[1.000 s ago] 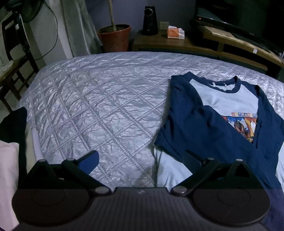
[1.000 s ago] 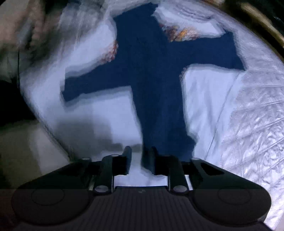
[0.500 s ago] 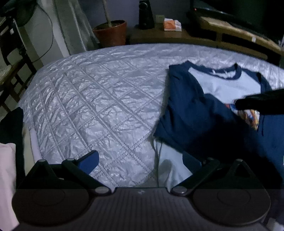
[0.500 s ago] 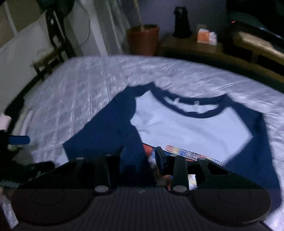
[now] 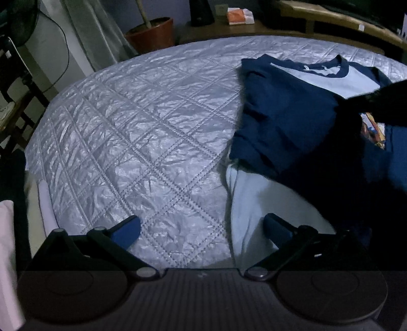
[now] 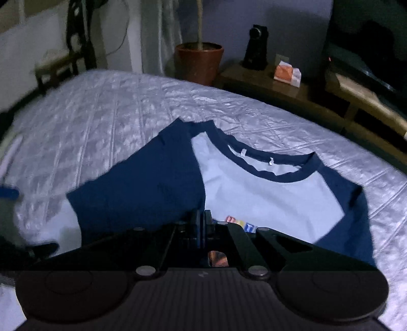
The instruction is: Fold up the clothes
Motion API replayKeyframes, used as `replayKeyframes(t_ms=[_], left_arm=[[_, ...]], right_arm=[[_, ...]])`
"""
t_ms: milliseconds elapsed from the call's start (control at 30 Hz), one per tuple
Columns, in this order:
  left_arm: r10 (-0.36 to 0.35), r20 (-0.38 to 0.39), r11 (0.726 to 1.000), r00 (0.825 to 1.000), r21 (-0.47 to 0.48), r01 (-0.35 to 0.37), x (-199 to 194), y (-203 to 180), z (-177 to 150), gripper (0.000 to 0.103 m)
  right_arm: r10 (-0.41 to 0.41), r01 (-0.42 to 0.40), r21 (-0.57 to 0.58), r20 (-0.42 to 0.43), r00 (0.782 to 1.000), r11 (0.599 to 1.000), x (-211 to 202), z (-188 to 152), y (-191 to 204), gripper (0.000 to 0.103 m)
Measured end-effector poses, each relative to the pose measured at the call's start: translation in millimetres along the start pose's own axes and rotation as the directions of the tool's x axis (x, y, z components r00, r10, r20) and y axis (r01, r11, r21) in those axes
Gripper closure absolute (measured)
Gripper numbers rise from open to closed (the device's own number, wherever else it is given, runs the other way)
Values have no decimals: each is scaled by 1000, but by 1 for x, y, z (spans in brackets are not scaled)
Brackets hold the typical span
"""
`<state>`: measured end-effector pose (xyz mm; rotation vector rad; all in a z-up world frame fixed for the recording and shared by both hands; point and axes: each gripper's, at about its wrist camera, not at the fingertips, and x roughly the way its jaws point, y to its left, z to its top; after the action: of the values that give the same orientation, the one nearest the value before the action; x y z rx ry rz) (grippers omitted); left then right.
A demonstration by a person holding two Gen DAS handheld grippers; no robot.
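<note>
A light-blue T-shirt point(image 5: 292, 122) with navy sleeves, navy collar and a coloured print lies flat on the silver quilted bed point(image 5: 140, 140). Its left navy sleeve point(image 6: 142, 188) is folded inward over the chest point(image 6: 267, 193). My right gripper point(image 6: 201, 221) sits at that sleeve's inner edge beside the print. Its jaws are closing, nearly together, with navy fabric pinched between them. It shows as a dark shape point(image 5: 381, 107) in the left wrist view. My left gripper point(image 5: 203, 229) stands wide open low over the shirt's bottom left corner. One finger is over light-blue cloth, the other over the quilt.
A terracotta plant pot point(image 5: 152, 35) and a low wooden bench with an orange packet point(image 5: 240, 16) and a dark speaker point(image 6: 255, 48) stand beyond the bed. A chair point(image 5: 15, 84) is at the left. Pink cloth point(image 5: 7, 254) hangs at the near left edge.
My right gripper swung from over the shirt's lower part up to the chest and its jaws came together on the sleeve edge. My left gripper sank a little toward the hem, still open.
</note>
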<state>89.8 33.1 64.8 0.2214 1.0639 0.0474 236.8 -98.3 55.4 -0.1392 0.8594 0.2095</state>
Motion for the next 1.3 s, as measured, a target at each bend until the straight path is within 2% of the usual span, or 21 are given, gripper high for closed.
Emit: replayKeyframes(t_ms=[67,167,267,367,400,433,500,567,633,733,767,800,900,1100,1300], left_arm=[[0,0,1000,1000,0,0,-1,0,0,1],[6,6,1000,1000,5,-6,-3,2,1,1],[26,31,1000,999,-15,-25,-10,9,5,1],[38,44,998,998,-54,-36,-13,18,9,1],[43,41,997,998,-59,-40,-13,19,9,1],[47,36,997,998,-62,-44,-12,20,10,1],[46,32,997,998,-56,-44,-11,21,9,1],[44,31,998,999,-51,-42,-11,21,8,1],[41,32,998,999,-56,-39,-11,21,8,1],[29,32,998,999,-61,-27,-11,21,8,1],[25,34,998,999,-58,-23,-12,21,8,1],[22,36,998,999,-55,-20,-13,21,8,1],[15,39,998,999,-63,-12,-16,22,9,1],[13,36,998,999,-63,-10,-17,23,6,1],[13,23,998,1000,-56,-11,-14,23,3,1]], right_arm=[[8,-8,3,11,1000,1000,-4,-1,-1,89],[24,-32,68,113,993,997,-15,5,-9,84],[106,-120,90,146,984,989,-13,16,-5,83],[162,-169,61,115,980,984,3,23,10,75],[187,-192,66,81,979,979,13,23,15,65],[208,-211,71,43,977,975,24,23,19,60],[237,-236,40,-9,971,971,36,20,34,59],[277,-276,-22,29,961,961,29,19,47,61],[297,-297,-15,80,951,955,22,21,49,61],[219,-234,77,161,962,969,20,30,34,57],[188,-209,108,175,966,972,20,34,28,53],[159,-182,128,173,972,975,23,37,25,46],[98,-123,140,169,981,983,33,44,20,46],[96,-111,80,171,981,991,46,57,30,54],[112,-135,147,153,982,980,74,76,18,53]])
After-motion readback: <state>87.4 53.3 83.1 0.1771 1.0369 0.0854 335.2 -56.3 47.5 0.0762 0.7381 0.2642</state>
